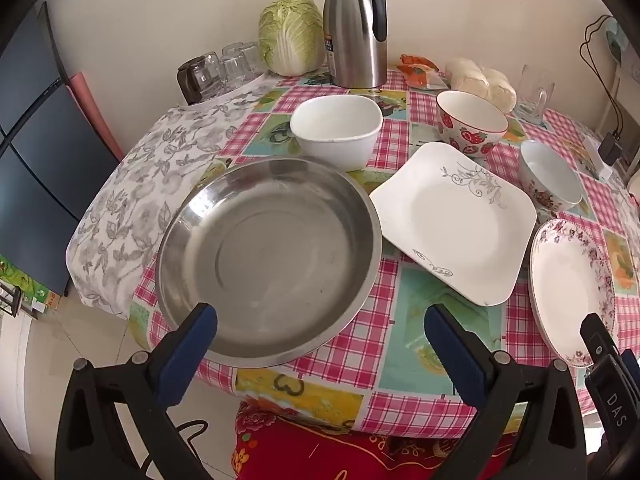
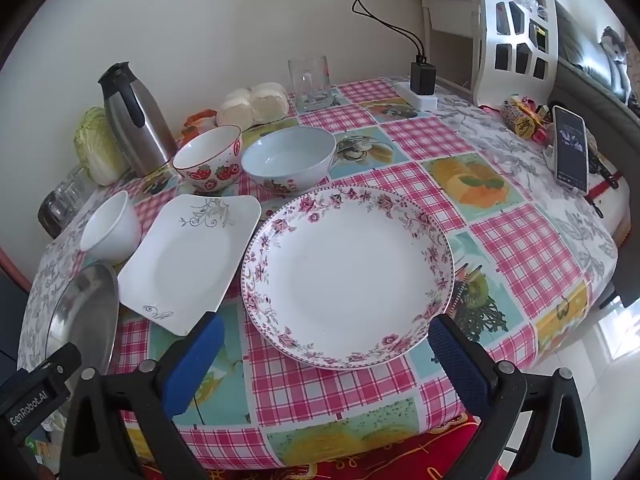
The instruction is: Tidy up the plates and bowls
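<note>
A steel pan sits at the table's near left edge, also in the right wrist view. My left gripper is open and empty just before it. A square white plate lies beside a round floral plate. My right gripper is open and empty at the floral plate's near rim. Behind stand a square white bowl, a strawberry bowl and a pale blue floral bowl.
A steel thermos, a cabbage, upturned glasses, buns and a glass mug line the back. A power strip with charger, a phone on a stand and snacks sit right.
</note>
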Available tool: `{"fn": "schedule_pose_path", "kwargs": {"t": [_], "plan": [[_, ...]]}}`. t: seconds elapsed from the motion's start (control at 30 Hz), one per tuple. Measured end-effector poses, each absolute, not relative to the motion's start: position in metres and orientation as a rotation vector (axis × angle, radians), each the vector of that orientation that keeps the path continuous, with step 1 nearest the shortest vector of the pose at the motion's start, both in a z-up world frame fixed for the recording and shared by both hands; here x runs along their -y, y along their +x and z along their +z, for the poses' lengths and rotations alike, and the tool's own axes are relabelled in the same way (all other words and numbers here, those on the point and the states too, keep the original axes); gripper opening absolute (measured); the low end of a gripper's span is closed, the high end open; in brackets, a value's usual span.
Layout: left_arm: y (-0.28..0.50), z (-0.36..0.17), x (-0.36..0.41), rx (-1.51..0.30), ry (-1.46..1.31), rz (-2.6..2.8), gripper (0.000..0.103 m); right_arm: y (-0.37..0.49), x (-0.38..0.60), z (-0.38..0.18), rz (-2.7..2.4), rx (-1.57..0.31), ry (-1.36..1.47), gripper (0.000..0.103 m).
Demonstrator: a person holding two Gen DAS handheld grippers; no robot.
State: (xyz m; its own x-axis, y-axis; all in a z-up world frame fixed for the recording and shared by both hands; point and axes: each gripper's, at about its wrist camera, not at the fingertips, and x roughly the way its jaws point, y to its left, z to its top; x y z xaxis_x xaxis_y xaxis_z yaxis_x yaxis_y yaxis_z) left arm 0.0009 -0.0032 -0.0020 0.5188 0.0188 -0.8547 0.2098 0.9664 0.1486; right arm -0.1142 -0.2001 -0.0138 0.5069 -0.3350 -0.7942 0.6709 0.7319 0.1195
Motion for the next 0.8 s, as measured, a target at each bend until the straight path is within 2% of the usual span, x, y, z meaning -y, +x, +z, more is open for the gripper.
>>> {"fn": "schedule_pose_path", "kwargs": {"t": [0.8], "plan": [[0.000, -0.003, 0.005, -1.020, 0.218, -0.170, 0.103, -0.113, 0.200, -0.013, -0.639, -0.839, 0.442, 0.103]]}}
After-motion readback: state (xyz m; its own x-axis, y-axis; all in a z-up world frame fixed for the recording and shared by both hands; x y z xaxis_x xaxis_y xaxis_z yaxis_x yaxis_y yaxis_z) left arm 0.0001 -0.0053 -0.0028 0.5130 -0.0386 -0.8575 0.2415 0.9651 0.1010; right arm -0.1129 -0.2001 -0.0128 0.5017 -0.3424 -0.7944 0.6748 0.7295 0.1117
